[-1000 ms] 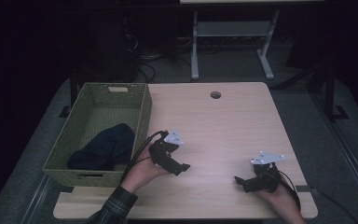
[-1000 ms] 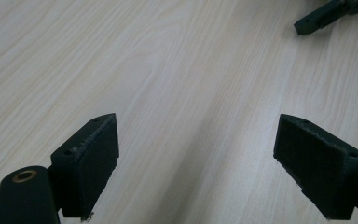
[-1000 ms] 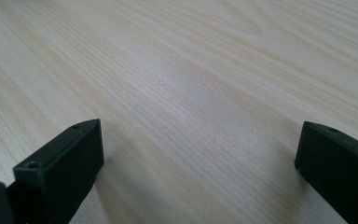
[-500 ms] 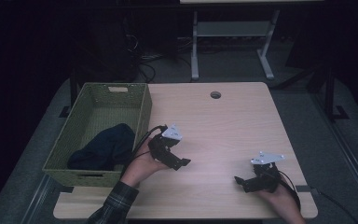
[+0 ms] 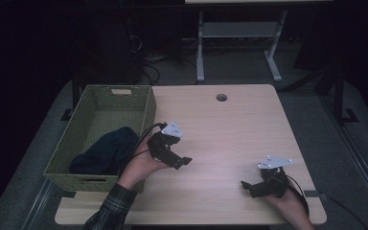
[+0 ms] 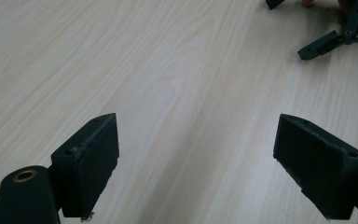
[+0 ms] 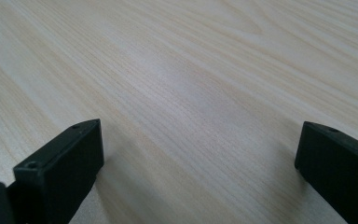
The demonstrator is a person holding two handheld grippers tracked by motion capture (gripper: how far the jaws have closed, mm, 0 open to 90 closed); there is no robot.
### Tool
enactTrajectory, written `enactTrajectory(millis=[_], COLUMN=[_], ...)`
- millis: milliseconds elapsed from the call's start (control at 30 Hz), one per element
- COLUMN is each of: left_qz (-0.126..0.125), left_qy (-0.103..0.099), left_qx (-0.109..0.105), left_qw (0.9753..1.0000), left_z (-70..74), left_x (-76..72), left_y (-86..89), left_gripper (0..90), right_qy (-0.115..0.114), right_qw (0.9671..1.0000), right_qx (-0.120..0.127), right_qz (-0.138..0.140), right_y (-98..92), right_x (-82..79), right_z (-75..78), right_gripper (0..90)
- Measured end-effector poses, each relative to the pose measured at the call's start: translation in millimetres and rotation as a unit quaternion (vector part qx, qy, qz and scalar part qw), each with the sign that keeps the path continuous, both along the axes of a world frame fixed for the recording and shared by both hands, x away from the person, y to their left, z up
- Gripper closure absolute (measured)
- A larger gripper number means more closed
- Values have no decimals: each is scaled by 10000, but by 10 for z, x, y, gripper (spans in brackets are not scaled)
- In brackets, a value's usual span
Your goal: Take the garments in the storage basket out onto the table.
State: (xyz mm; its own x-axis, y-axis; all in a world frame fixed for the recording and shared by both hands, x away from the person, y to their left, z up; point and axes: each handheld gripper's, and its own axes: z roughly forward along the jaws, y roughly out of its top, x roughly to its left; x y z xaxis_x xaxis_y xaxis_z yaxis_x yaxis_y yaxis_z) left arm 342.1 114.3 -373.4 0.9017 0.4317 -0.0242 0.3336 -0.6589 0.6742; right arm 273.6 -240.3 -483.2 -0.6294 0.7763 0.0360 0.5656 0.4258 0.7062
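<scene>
Both grippers are empty with jaws spread: the left gripper (image 5: 184, 161) beside the basket (image 5: 146, 115), the right gripper (image 5: 247, 186) resting on the table (image 5: 230, 129). The dark cloth (image 5: 106, 149) lies in the basket, so the work looks finished or paused; any next move means reaching into the basket

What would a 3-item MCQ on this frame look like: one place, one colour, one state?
1. Where does the dark cloth lie?
A. in the basket
B. on the table's far edge
C. in the right gripper

2. What colour is the basket?
A. red
B. green
C. white

3. How do the left gripper's jaws stand?
A. shut on the cloth
B. shut on nothing
C. open, with nothing between them

Key: 1 A, the high view shows the cloth inside the basket's near end. 2 B, its woven walls are olive green. 3 C, the left gripper view shows the jaws wide apart over the bare table.
</scene>
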Motion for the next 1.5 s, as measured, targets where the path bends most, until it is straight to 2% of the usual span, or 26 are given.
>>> enactTrajectory(millis=[300, 467, 667, 767, 900, 1200, 1233, 1400, 1500], left_qz=[-71, -124, -119, -96, -52, 123, 140, 217, 297], left_qy=[7, 24, 32, -16, -57, -18, -41, -62, -91], left_qx=[-58, 13, -5, -73, -24, -75, -2, -10, 58], left_qw=[10000, 9999, 9999, 9999, 10000, 9999, 9999, 9997, 9995], left_z=[102, 152, 248, 305, 346, 425, 449, 475, 501], left_x=[67, 92, 149, 175, 200, 216, 221, 218, 215], left_y=[-16, -19, -8, 36, 102, 248, 296, 363, 425], left_gripper=[138, 138, 138, 138, 138, 138, 138, 138, 139], right_qy=[14, 4, -4, -4, -5, -7, -8, -7, -6], right_qw=[10000, 10000, 10000, 10000, 10000, 10000, 10000, 10000, 10000], right_qx=[3, 0, 0, 0, -1, -11, -11, -9, -9], right_qz=[-13, -8, -1, 0, 0, 7, 7, 7, 6], right_y=[2, 1, 0, 0, 0, -2, -2, -1, -1], right_x=[-2, -1, 0, 0, 0, 1, 1, 1, 1], right_z=[1, 0, -1, 0, -1, 0, -1, -1, 0], right_gripper=[8, 8, 8, 8, 8, 8, 8, 8, 8])
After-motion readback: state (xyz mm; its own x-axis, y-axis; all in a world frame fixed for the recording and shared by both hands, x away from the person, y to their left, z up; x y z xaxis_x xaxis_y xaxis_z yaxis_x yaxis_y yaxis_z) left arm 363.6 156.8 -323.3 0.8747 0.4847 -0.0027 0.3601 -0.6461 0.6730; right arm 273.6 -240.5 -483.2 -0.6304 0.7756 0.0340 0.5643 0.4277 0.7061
